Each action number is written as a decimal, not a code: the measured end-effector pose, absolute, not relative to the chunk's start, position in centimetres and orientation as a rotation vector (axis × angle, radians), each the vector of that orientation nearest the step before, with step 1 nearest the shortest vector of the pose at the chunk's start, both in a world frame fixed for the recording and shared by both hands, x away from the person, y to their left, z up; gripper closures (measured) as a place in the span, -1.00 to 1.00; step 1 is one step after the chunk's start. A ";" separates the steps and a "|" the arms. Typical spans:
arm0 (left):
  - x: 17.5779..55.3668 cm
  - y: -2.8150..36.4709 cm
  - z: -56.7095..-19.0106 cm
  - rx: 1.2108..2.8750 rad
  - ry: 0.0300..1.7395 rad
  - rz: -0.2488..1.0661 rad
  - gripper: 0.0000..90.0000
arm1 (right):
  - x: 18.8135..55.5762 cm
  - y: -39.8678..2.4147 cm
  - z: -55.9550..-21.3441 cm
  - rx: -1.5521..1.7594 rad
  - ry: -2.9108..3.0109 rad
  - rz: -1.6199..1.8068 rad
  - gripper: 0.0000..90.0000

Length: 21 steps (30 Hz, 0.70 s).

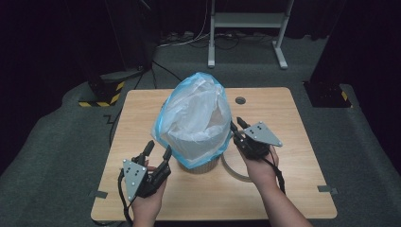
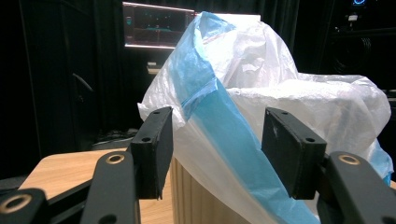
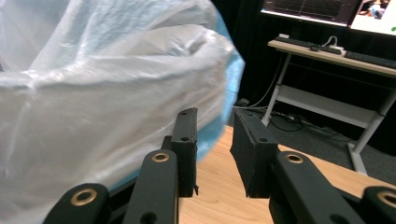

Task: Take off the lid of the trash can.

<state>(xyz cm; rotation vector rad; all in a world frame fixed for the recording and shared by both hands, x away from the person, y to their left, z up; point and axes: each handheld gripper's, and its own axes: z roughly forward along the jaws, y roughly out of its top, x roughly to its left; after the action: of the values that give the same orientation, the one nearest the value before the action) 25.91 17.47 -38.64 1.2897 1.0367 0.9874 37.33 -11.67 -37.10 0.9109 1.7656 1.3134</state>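
Left claw sits at approx. 7 o'clock from the wooden slatted bin, jaws apart w/ nothing pinched; in the left gripper view the blue-and-white thin plastic bag liner fills the gap ahead but the pads don't touch it. Probably lined up to catch the draped blue edge. Bin stands mid-table on the light wooden table, bag puffed up over its rim, not yet pulled snug. Right claw at 3 o'clock of the bag, jaws slightly apart, empty, just beside the plastic, prob. ready to tug that side down.
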 end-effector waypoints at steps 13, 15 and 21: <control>26.3 17.5 -36.5 1.277 0.995 1.005 -0.05 | 39.2 -12.4 -35.9 0.881 1.728 1.323 0.48; 26.4 17.4 -36.0 1.271 0.983 1.002 -0.06 | 38.6 -12.9 -35.6 0.875 1.711 1.351 0.41; 26.0 16.4 -35.2 1.272 0.938 1.018 -0.08 | 37.0 -13.5 -34.6 0.840 1.676 1.419 0.35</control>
<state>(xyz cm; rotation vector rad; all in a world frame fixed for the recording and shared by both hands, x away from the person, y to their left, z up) 25.98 16.36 -35.25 1.2720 0.9383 1.0183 37.02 -13.46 -34.56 0.8398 1.6759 1.4189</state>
